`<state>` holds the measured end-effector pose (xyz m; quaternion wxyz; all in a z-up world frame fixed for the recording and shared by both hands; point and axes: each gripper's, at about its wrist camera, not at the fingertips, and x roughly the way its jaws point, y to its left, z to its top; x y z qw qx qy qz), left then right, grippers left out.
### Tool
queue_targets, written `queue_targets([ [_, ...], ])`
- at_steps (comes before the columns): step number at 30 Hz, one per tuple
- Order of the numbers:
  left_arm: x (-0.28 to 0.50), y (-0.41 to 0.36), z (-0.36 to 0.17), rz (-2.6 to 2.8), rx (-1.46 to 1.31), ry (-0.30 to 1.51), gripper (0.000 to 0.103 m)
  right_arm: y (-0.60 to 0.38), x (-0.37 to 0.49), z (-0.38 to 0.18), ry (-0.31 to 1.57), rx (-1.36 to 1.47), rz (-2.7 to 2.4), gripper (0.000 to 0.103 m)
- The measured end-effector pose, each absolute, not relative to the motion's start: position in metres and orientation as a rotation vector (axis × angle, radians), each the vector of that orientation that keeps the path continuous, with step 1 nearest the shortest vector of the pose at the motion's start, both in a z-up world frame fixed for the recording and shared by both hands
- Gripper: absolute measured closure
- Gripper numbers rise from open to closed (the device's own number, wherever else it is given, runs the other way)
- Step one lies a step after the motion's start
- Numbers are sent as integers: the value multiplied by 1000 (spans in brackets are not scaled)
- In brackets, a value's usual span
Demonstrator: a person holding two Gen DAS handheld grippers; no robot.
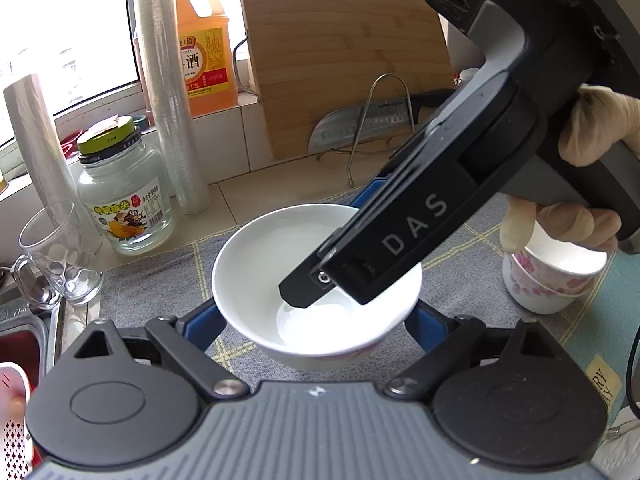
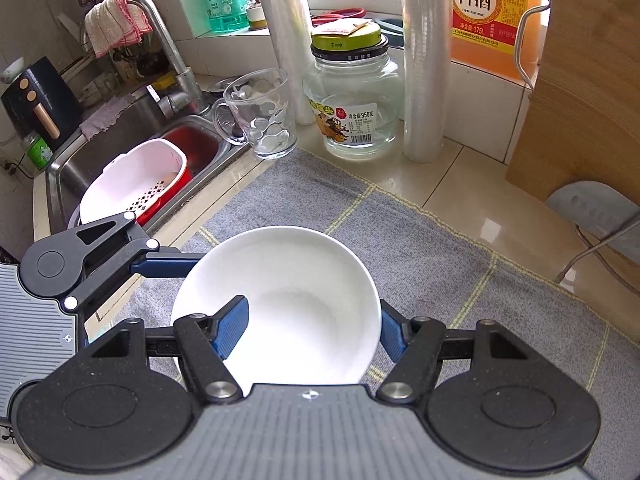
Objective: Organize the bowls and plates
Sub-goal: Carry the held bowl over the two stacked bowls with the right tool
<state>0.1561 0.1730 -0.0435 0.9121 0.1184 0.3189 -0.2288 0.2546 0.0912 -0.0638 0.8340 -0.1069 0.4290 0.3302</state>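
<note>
White bowl (image 2: 280, 300), plain and glossy, sits caught between both my claws above a grey checked cloth (image 2: 420, 240) spread over the tiled surface. My right claw (image 2: 310, 320) is pinching the bowl by its wall: one blue pad (image 2: 232, 328) lies inside the bowl against the white glaze, the other (image 2: 390, 336) presses the outside of the rim. My left claw (image 1: 310, 312) is spread wide around the same bowl, a blue finger on either outer side just under the rim, and both seem to bear on it; their tips are hidden behind the bowl. My right hand (image 1: 592, 128), in a pale glove, grips the handle of its tool, which comes in from the upper right of the left claw's view.

Beyond the left claw, on its right, two flowered cups (image 1: 548, 276) stand nested on the cloth. Ahead of the right claw and to its left stand a clear glass mug (image 2: 264, 116) and a lidded glass jar (image 2: 352, 108), just off the cloth's far edge. Farther left lies a steel sink (image 2: 132, 128) with a white strainer basket (image 2: 132, 176) in it. A wooden cutting board (image 1: 340, 60) leans against the wall straight ahead of the left claw.
</note>
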Motion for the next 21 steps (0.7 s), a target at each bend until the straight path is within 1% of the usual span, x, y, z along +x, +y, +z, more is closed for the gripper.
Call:
queue_targets([
  [14, 127, 132, -32, -570, 254, 667, 9, 42, 206, -54, 896, -185, 617, 30],
  [21, 119, 109, -21, -620, 273, 638, 8, 14, 193, -46, 878, -145, 571, 30],
])
